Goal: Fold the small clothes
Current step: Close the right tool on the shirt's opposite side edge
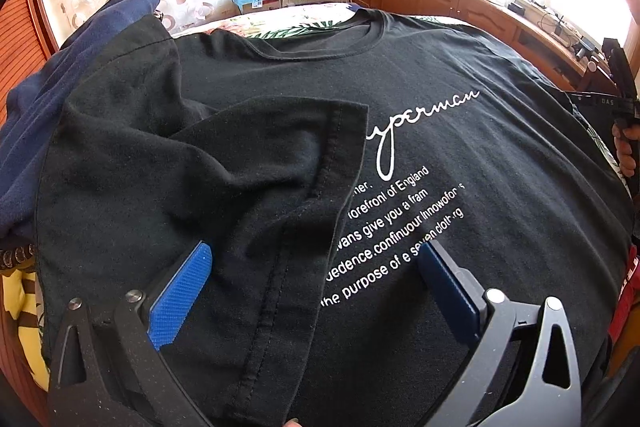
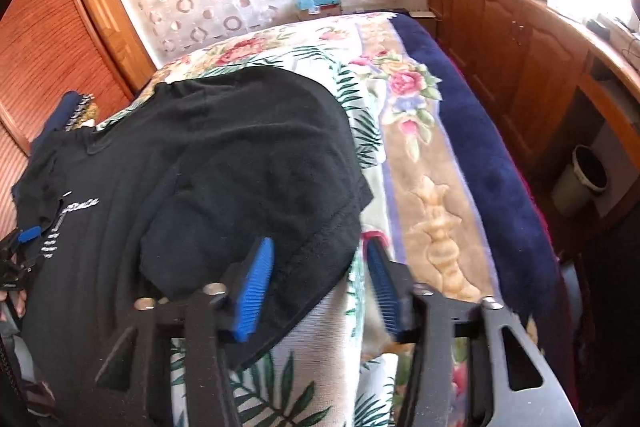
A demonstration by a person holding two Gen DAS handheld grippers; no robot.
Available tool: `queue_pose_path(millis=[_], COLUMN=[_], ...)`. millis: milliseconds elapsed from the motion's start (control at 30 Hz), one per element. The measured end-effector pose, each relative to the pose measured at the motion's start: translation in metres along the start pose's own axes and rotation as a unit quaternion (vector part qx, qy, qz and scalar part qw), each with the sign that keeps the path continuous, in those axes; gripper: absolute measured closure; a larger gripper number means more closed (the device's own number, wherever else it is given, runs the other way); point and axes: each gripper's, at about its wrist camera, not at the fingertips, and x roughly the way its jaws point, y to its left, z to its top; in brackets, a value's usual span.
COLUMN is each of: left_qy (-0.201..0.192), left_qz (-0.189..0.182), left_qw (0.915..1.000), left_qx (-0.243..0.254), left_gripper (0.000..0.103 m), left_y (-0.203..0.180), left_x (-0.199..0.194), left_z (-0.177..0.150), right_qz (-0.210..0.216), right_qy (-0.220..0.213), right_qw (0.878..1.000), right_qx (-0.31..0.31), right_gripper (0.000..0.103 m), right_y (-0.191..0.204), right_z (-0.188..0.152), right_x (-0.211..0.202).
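now the black tee (image 1: 420, 131) lies mid-frame on the bed (image 2: 440, 187), left sleeve (image 1: 260, 167) folded in; left gripper (image 1: 316, 259) gapes empty, right gripper (image 2: 320, 259) gapes astride the right sleeve (image 2: 280, 195), probably to fold it.

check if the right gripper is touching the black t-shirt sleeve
Cannot tell. In the right wrist view the open right gripper has its left blue pad overlapping the black t-shirt sleeve hem, but neither contact nor a gap shows plainly.
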Motion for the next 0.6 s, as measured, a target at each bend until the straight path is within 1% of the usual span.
queue_pose_path(millis=[33, 67, 133, 167, 200, 233, 300, 333, 433, 500, 600], left_qy=[0.000, 0.000, 0.000, 0.000, 0.000, 0.000, 0.000, 0.000, -0.004, -0.022, -0.054], left_qz=[-0.001, -0.001, -0.001, -0.001, -0.001, 0.000, 0.000, 0.000, 0.009, 0.012, 0.013], left_qw=[1.0000, 1.0000, 1.0000, 1.0000, 1.0000, 1.0000, 1.0000, 1.0000, 0.9999, 0.9996, 0.9983], left_qx=[-0.001, -0.001, -0.001, -0.001, -0.001, -0.001, -0.002, -0.002, -0.008, -0.012, -0.018], left_gripper=[0.000, 0.000, 0.000, 0.000, 0.000, 0.000, 0.000, 0.000, 0.000, 0.000, 0.000], left_y=[0.001, 0.001, 0.001, 0.001, 0.002, 0.001, 0.002, 0.002, 0.003, 0.004, 0.005], left_x=[0.000, 0.000, 0.000, 0.000, 0.000, 0.000, 0.000, 0.000, -0.002, -0.009, -0.028], left_z=[0.000, 0.000, 0.000, 0.000, 0.000, 0.000, 0.000, 0.000, 0.000, 0.001, 0.004], right_qz=[0.004, -0.007, -0.023, -0.029, -0.031, -0.032, -0.043, -0.050, -0.054, -0.051, -0.032], right_qy=[0.000, -0.001, 0.001, 0.001, -0.001, -0.005, -0.016, -0.028, -0.060, -0.082, -0.102], right_qw=[1.000, 1.000, 0.999, 0.999, 0.998, 0.998, 0.996, 0.995, 0.991, 0.988, 0.984], right_qx=[-0.006, -0.018, -0.036, -0.043, -0.050, -0.057, -0.073, -0.082, -0.103, -0.120, -0.145], right_gripper=[0.074, 0.076, 0.088, 0.091, 0.096, 0.098, 0.099, 0.099, 0.099, 0.099, 0.099], right_y=[-0.006, -0.010, -0.013, -0.017, -0.015, -0.013, -0.006, -0.002, 0.018, 0.034, 0.061], right_z=[0.001, 0.002, 0.001, -0.001, 0.000, 0.001, 0.004, 0.005, 0.010, 0.014, 0.020], right_x=[0.002, 0.005, 0.003, 0.003, 0.001, 0.000, -0.003, -0.008, -0.026, -0.036, -0.046])
